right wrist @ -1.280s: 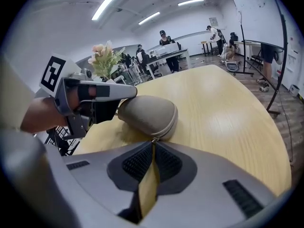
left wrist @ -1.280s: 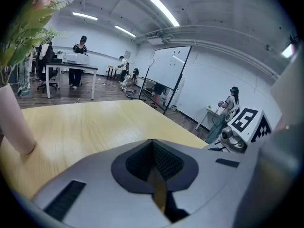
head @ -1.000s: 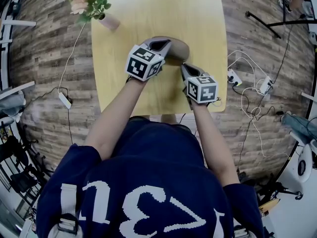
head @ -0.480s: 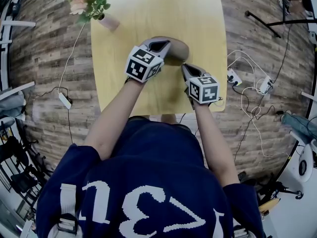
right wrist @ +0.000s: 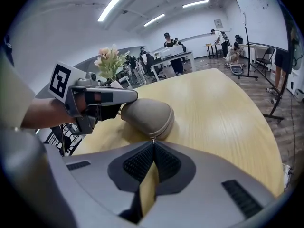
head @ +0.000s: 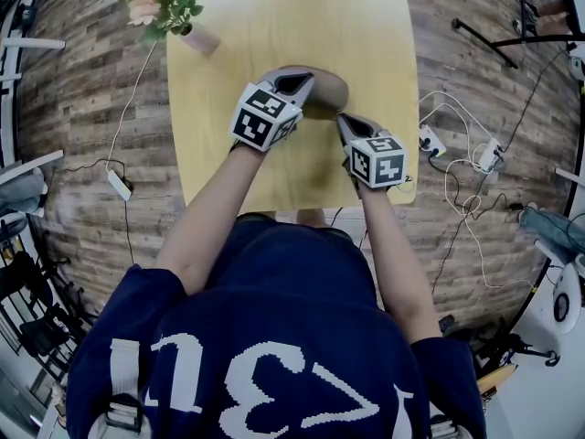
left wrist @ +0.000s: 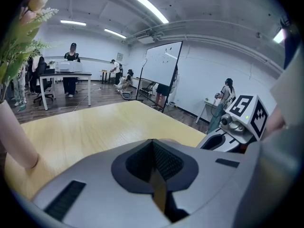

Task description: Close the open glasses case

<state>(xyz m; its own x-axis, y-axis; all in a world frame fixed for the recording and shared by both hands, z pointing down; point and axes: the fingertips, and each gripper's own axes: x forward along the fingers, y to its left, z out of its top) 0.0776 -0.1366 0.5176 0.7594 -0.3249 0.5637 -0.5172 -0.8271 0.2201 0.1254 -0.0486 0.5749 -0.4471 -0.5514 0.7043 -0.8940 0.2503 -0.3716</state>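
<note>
A taupe zip-up glasses case point(head: 329, 91) point(right wrist: 147, 114) lies near the middle of the yellow table point(head: 366, 26), its lid down. My left gripper point(head: 294, 83) point(left wrist: 153, 141) is shut and empty. Seen from the right gripper view, its tips point(right wrist: 129, 96) rest against the case's left end. My right gripper point(head: 345, 121) point(right wrist: 152, 144) is shut at the case's near right edge. The small metal zipper pull point(right wrist: 152, 139) sits pinched right at its tips. From the head view, the left gripper's marker cube hides the case's left part.
A pink vase with flowers point(head: 196, 37) stands at the table's far left corner. Cables and a power strip point(head: 430, 141) lie on the wooden floor to the right. Desks, people and a whiteboard point(left wrist: 161, 68) are far behind the table.
</note>
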